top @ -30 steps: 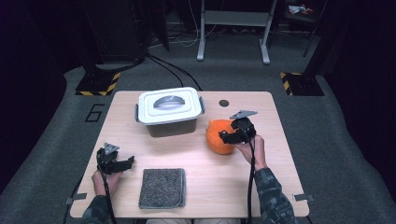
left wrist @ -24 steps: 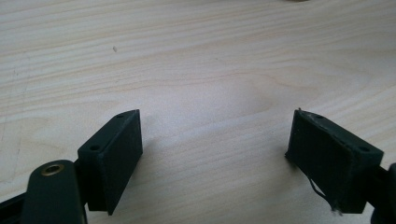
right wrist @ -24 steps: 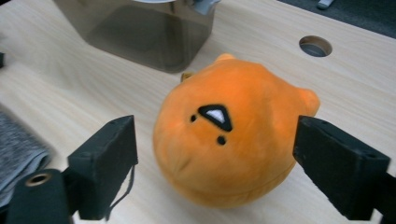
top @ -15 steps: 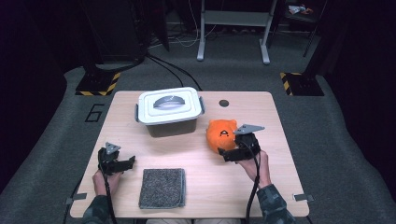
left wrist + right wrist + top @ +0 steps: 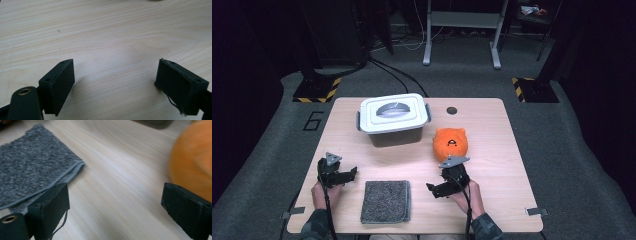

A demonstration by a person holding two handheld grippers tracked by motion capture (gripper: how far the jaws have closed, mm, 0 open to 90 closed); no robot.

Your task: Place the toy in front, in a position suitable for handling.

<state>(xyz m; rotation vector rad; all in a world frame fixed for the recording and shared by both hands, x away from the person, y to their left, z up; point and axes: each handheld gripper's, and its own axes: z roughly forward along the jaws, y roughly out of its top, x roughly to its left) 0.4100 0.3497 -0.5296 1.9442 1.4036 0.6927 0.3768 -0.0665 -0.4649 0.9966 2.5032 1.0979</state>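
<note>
An orange plush toy (image 5: 450, 144) sits right of the table's middle; in the right gripper view its blurred edge (image 5: 192, 162) fills the right side. A folded grey cloth (image 5: 386, 201) lies near the front edge, and its corner (image 5: 30, 180) is at the left of the right gripper view. My right gripper (image 5: 432, 189) stands open between cloth and plush, pointing left, with nothing between its jaws (image 5: 115, 202). My left gripper (image 5: 352, 173) is open over bare wood (image 5: 115, 80), left of the cloth. A white lidded box (image 5: 393, 118) stands at the back.
The wooden table (image 5: 492, 150) has a small dark round hole (image 5: 452, 110) near its back edge. Around it is grey carpet with black cables (image 5: 397, 75) and two hazard-striped bases (image 5: 316, 89).
My right gripper has drawn back from the orange plush toward the front edge and turned left toward the cloth. The plush stays in place. The left gripper has not moved.
</note>
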